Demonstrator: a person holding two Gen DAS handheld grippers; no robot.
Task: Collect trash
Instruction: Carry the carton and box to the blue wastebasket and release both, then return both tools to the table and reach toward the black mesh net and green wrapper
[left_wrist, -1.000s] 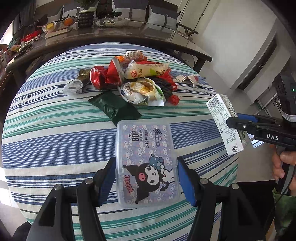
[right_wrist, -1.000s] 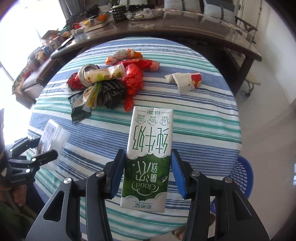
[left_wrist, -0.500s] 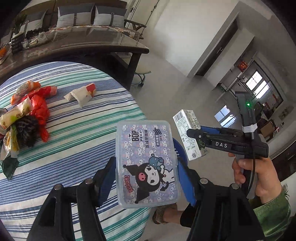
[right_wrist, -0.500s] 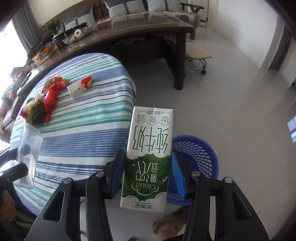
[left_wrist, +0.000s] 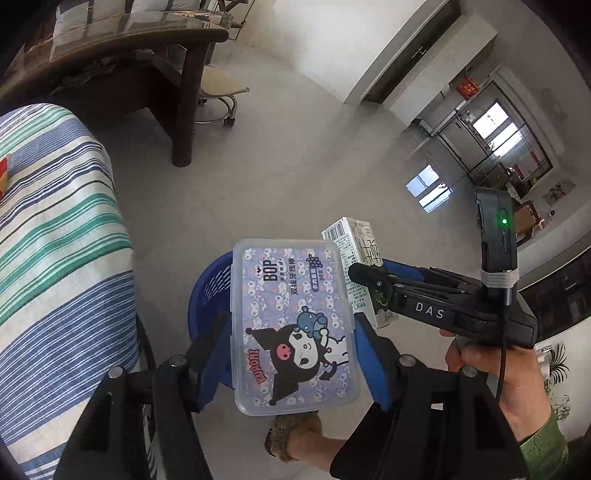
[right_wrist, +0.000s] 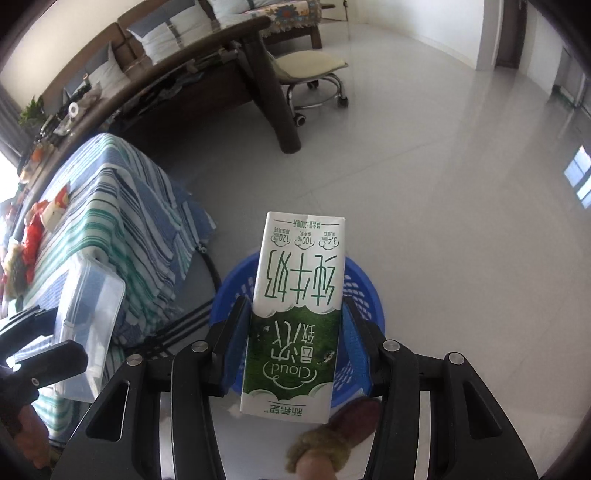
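The left gripper has its blue-padded jaws clamped on a clear, rounded plastic box with a cartoon label. The right gripper pinches a green-and-white milk carton, a tall cardboard block. Both hang over a round blue basket with slotted walls on the glossy floor, beside the bench under striped cloth.
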